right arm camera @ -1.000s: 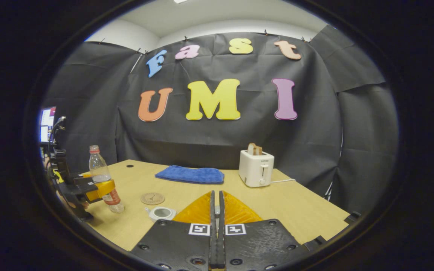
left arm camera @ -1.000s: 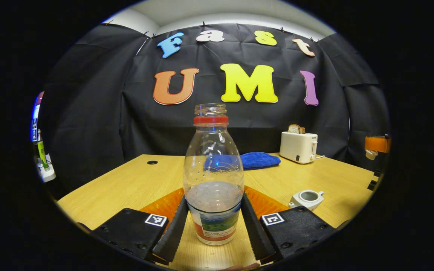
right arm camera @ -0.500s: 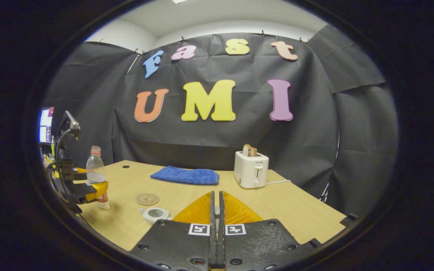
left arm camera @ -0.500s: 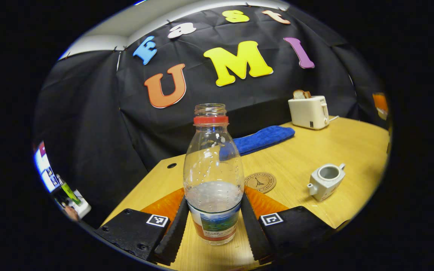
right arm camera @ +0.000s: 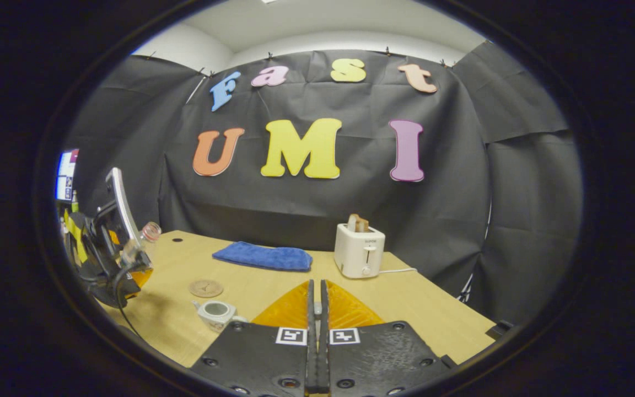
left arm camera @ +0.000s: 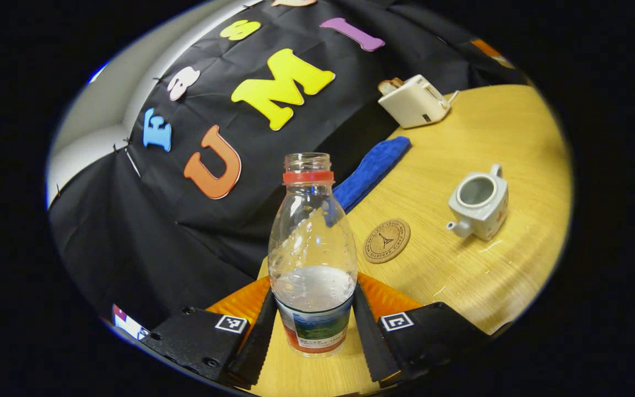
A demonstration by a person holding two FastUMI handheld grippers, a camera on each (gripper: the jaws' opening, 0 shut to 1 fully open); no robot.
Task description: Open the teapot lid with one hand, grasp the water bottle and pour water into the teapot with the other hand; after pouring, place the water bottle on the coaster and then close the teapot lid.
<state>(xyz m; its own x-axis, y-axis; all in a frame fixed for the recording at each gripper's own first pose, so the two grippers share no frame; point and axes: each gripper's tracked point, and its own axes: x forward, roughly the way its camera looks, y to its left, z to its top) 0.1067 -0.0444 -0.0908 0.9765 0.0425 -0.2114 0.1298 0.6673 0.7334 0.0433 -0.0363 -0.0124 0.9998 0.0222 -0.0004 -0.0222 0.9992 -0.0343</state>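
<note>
Now the water bottle, clamped by the left gripper, has been tilted toward the open teapot, ready for pouring

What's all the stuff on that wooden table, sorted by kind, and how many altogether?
Drink things: 2, the clear plastic water bottle in the left gripper, the white ceramic teapot.
Round cork coaster: 1.
Blue folded cloth: 1.
White toaster holding bread: 1.
Total: 5.
</note>
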